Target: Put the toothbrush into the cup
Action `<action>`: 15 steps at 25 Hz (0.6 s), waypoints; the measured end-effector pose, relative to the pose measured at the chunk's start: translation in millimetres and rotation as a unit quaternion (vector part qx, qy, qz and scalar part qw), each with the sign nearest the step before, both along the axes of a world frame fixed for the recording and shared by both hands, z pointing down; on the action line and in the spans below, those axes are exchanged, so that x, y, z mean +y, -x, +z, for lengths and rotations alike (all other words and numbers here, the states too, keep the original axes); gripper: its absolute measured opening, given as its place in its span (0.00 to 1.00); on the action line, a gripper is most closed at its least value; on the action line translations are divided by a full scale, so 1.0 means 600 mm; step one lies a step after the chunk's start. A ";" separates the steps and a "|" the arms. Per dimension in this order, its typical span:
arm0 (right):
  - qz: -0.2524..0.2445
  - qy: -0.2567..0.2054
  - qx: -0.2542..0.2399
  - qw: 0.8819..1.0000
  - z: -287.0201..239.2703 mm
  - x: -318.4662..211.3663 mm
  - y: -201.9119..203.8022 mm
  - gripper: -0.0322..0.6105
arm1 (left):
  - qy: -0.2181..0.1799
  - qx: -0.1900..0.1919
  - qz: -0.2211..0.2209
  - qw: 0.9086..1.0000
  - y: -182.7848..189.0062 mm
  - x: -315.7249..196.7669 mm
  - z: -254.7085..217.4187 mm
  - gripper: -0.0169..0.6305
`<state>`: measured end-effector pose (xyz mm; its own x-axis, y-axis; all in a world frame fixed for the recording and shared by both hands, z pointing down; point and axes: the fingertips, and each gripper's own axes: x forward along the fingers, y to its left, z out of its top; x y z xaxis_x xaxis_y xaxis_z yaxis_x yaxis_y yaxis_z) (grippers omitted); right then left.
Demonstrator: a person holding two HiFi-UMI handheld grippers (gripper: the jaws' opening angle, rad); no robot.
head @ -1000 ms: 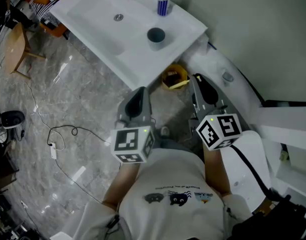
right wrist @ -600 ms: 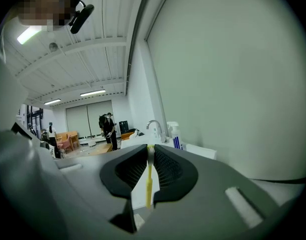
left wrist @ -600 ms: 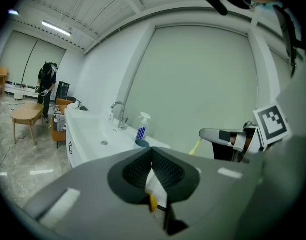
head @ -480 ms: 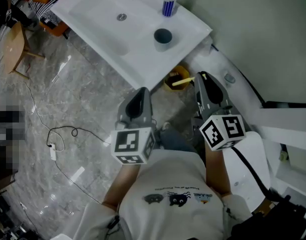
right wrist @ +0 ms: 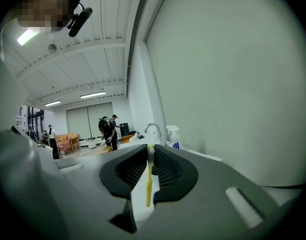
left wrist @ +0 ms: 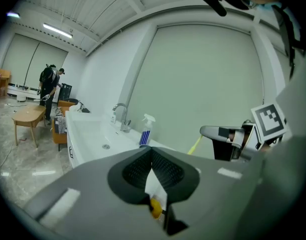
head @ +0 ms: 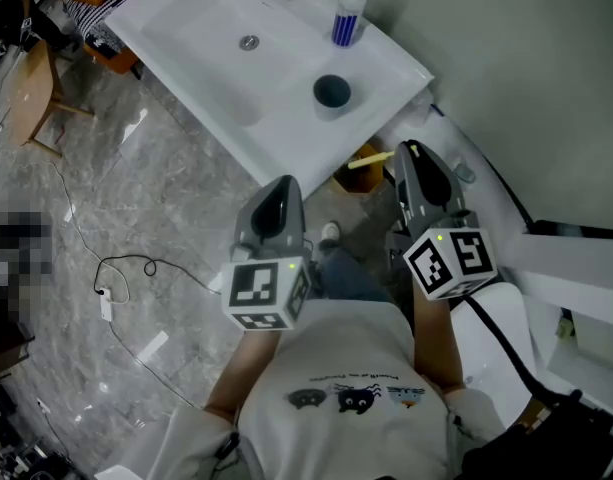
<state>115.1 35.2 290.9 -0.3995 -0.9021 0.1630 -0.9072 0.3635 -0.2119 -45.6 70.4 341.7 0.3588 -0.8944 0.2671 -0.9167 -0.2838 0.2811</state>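
The toothbrush [right wrist: 149, 181] is clamped in my right gripper [head: 404, 154], its yellow handle sticking out sideways just off the near edge of the sink [head: 186, 28]. It is still short of the cup [head: 332, 91], which stands on the sink ledge near the spray bottle [head: 347, 24]. My left gripper [head: 283, 184] points forward beside the right one, jaws pressed together on nothing. Only the head view shows me the cup, while the left gripper view shows the brush jutting from the right gripper in profile.

Left gripper [head: 283, 186] pointing away from the chest, jaws pressing together on nothing, right gripper [head: 406, 153] sitting beside it and slightly farther out, jaws clamping a toothbrush [head: 366, 161] that is sticking out leftward, both forearms extending forward from the torso.
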 end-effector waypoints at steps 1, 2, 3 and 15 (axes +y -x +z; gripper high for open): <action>-0.002 0.000 -0.001 1.000 0.000 -0.011 -0.002 0.12 | 0.000 -0.001 -0.003 1.000 0.000 -0.010 -0.001 0.03; -0.004 0.001 -0.001 1.000 0.000 -0.022 -0.005 0.12 | 0.001 -0.001 -0.007 1.000 -0.001 -0.020 -0.001 0.03; -0.005 0.002 -0.003 1.000 0.002 -0.033 -0.008 0.12 | 0.001 -0.002 -0.010 1.000 -0.002 -0.030 -0.001 0.03; -0.042 -0.004 -0.006 0.999 -0.012 -0.134 -0.034 0.12 | 0.008 -0.002 -0.043 0.999 -0.037 -0.111 0.001 0.03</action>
